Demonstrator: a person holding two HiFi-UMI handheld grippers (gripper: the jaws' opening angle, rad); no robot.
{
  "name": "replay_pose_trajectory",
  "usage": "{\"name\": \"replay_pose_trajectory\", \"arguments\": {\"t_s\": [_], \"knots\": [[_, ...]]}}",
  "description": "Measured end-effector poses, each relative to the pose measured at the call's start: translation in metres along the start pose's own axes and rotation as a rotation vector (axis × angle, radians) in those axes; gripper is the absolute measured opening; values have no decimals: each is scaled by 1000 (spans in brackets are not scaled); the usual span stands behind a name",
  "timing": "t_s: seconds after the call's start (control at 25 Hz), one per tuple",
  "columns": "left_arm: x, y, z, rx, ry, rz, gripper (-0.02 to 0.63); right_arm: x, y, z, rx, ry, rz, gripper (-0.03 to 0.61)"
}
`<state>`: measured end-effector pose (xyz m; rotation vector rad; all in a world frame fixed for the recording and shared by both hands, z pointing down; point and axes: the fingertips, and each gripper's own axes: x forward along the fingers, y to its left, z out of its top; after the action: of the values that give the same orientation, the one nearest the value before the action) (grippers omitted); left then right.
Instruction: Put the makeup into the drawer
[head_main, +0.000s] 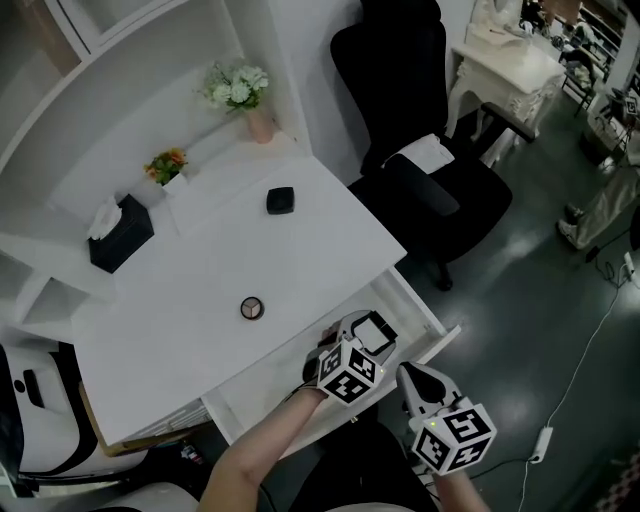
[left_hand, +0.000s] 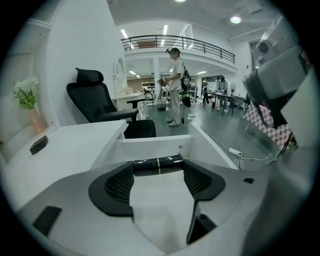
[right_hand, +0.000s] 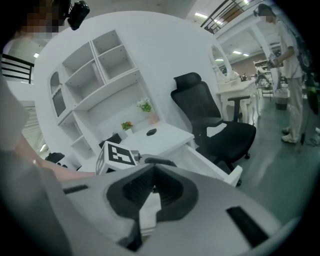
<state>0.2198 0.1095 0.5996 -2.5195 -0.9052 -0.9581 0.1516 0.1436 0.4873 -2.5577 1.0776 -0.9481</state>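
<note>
My left gripper (head_main: 370, 333) hangs over the open white drawer (head_main: 428, 318) at the desk's front right. A black makeup tube (left_hand: 159, 164) with a thin gold ring lies crosswise between its fingertips, gripped end to end by the wide-set jaws. Beyond it, the left gripper view shows the drawer's bare white floor (left_hand: 155, 146). My right gripper (head_main: 407, 372) sits just right of the left one, near the drawer's front, its jaws shut with nothing between them (right_hand: 150, 172). A round compact (head_main: 252, 308) and a black square case (head_main: 281, 200) rest on the desk top.
A black tissue box (head_main: 120, 233), a small orange plant (head_main: 167, 165) and a vase of white flowers (head_main: 237, 86) stand at the desk's back. A black office chair (head_main: 425, 170) sits right of the desk. A person (left_hand: 175, 85) stands far off in the room.
</note>
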Motion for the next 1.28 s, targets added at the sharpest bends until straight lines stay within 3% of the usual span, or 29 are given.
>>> {"name": "replay_pose_trajectory", "arguments": {"t_s": [0.8,1.28], "knots": [[64,-11,-60,32,147,-88,314,5,-34,-14,67,31,-66,2],[66,-8,-68,35,145,-73,318,6,-33,-19,75,39,-66,2]]}}
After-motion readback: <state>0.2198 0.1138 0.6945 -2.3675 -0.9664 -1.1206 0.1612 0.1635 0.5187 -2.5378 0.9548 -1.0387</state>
